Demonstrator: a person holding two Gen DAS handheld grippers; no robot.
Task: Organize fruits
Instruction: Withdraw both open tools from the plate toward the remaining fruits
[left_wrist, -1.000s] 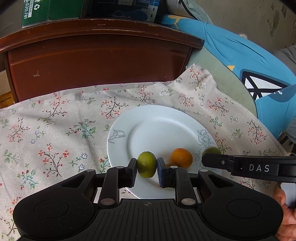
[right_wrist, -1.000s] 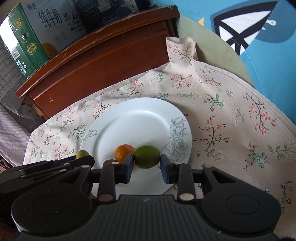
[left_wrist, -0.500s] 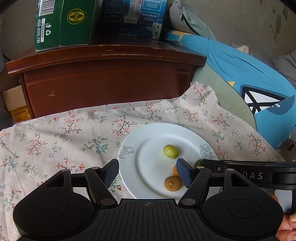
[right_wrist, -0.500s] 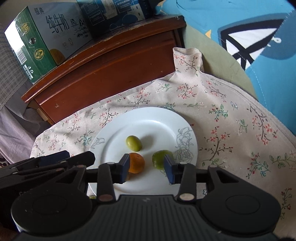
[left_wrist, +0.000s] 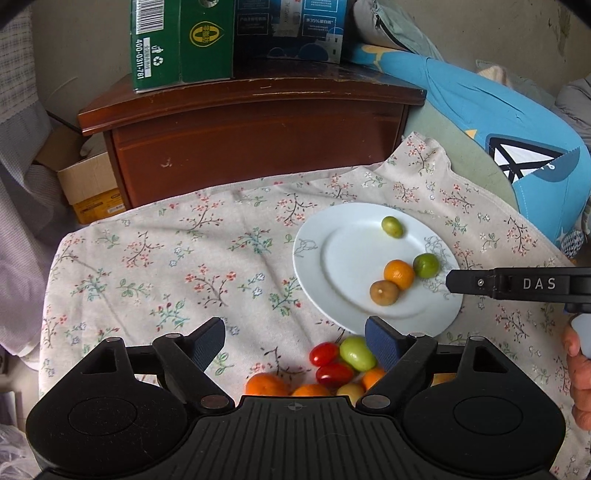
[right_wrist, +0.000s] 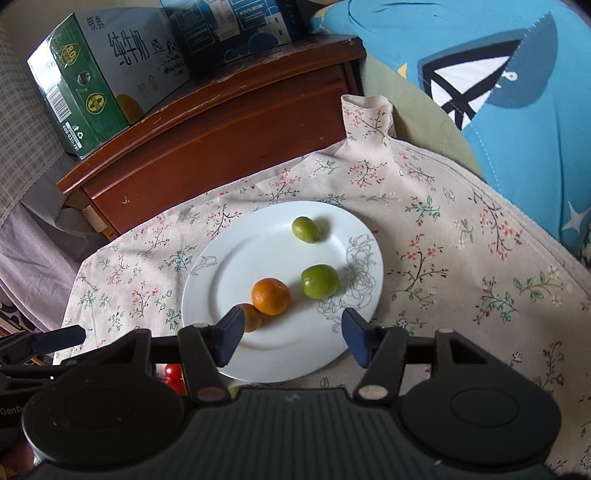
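Observation:
A white plate (left_wrist: 347, 258) (right_wrist: 236, 258) lies on the flowered cloth. On it are a small green fruit (left_wrist: 392, 226) (right_wrist: 306, 229), a larger green fruit (left_wrist: 426, 264) (right_wrist: 319, 281), an orange (left_wrist: 398, 274) (right_wrist: 270, 296) and a brownish fruit (left_wrist: 384, 292) (right_wrist: 253, 318). A pile of loose fruits (left_wrist: 334, 369) lies on the cloth near the plate's front edge: red tomatoes, a green fruit, oranges. My left gripper (left_wrist: 295, 345) is open and empty above the pile's left side. My right gripper (right_wrist: 291, 334) is open and empty over the plate's near rim.
A brown wooden cabinet (left_wrist: 258, 133) stands behind the cloth, with a green carton (left_wrist: 181, 40) and a blue box (left_wrist: 291, 29) on top. A blue cushion (left_wrist: 509, 122) lies at the right. A cardboard box (left_wrist: 88, 188) sits at the left on the floor.
Both grippers let go of their green fruits onto the plate, opened wide and pulled back and up. The left wrist view now takes in the loose fruit pile.

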